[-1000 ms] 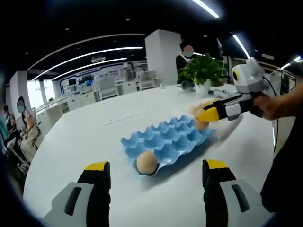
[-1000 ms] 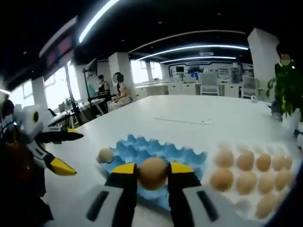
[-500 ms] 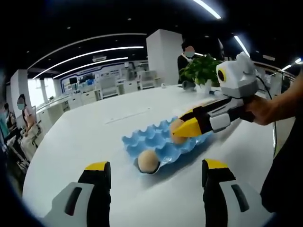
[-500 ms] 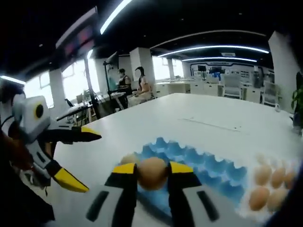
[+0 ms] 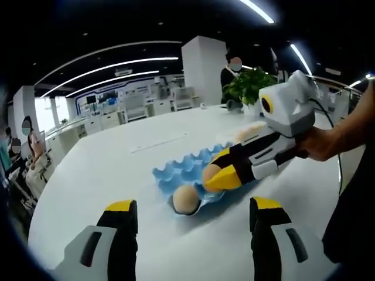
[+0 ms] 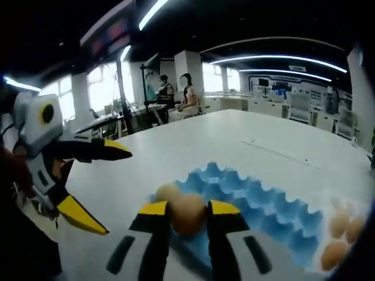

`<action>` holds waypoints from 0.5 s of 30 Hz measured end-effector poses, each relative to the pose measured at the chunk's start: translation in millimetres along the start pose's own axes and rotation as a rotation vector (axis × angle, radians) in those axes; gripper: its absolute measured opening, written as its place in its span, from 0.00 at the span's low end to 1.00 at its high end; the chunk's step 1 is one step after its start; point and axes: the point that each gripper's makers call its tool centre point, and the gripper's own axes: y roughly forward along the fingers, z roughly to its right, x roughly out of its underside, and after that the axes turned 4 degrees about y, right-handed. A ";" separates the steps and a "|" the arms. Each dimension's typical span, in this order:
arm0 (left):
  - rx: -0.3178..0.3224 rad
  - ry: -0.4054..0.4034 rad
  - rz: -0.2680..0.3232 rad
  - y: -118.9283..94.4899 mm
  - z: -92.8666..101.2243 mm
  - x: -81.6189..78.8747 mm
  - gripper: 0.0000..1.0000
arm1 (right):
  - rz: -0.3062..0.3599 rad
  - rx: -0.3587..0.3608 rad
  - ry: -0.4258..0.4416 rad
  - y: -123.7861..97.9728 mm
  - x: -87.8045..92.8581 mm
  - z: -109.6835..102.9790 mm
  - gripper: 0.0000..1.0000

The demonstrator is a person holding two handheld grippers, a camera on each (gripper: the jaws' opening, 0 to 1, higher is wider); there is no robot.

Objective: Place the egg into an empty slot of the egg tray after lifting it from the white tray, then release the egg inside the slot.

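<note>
A blue egg tray (image 5: pixel 187 171) (image 6: pixel 258 202) lies on the white table, with one egg (image 5: pixel 184 198) (image 6: pixel 166 192) seated in a slot at its near corner. My right gripper (image 6: pixel 188 215) is shut on a second brown egg (image 6: pixel 188 213), held low over the tray next to the seated egg. In the left gripper view the right gripper (image 5: pixel 220 175) comes in from the right with that egg (image 5: pixel 210 174) between its yellow tips. My left gripper (image 5: pixel 190 215) stands open in front of the tray, nothing between its fingers; it appears as the left gripper (image 6: pixel 88 181) in the right gripper view.
More eggs (image 6: pixel 338 237) lie on a white tray at the far right. A potted plant (image 5: pixel 251 88) stands at the table's far end. A person's hand (image 5: pixel 319 143) holds the right gripper. People sit at desks (image 6: pixel 176 99) beyond the table.
My right gripper has carried the egg further across the blue tray toward the near corner, ending beside the seated egg. The left gripper has stayed open and still.
</note>
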 end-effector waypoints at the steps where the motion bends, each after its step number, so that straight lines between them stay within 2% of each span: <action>1: 0.001 0.001 0.000 0.4 0.0 -0.1 0.79 | -0.005 -0.003 -0.001 1.3 1.3 -0.5 0.24; 15: 0.001 0.016 -0.004 1.6 -0.8 0.2 0.79 | -0.017 -0.011 -0.085 6.9 9.9 -1.7 0.25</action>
